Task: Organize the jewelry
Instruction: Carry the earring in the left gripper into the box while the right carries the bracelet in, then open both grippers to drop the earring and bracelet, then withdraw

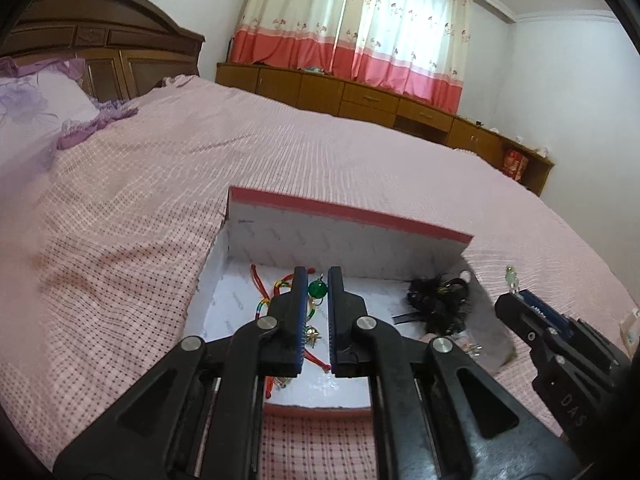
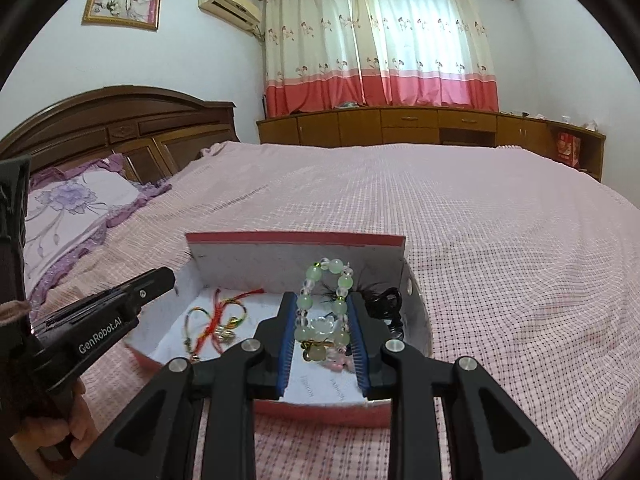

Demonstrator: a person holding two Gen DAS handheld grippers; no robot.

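Note:
An open red box with a white lining lies on the pink bed, its lid standing up at the back. Inside lie red and multicoloured cords with gold charms and a black feathery piece. My left gripper hovers over the box with its fingers nearly together, a dark green bead pendant pinched between the tips. My right gripper is shut on a pale green and clear bead bracelet above the box. The cords lie to its left and the left gripper comes in there.
The pink checked bedspread stretches all round the box. A purple pillow and a wooden headboard stand at the left. Low wooden cabinets run under the curtained window. A person's hand holds the left gripper.

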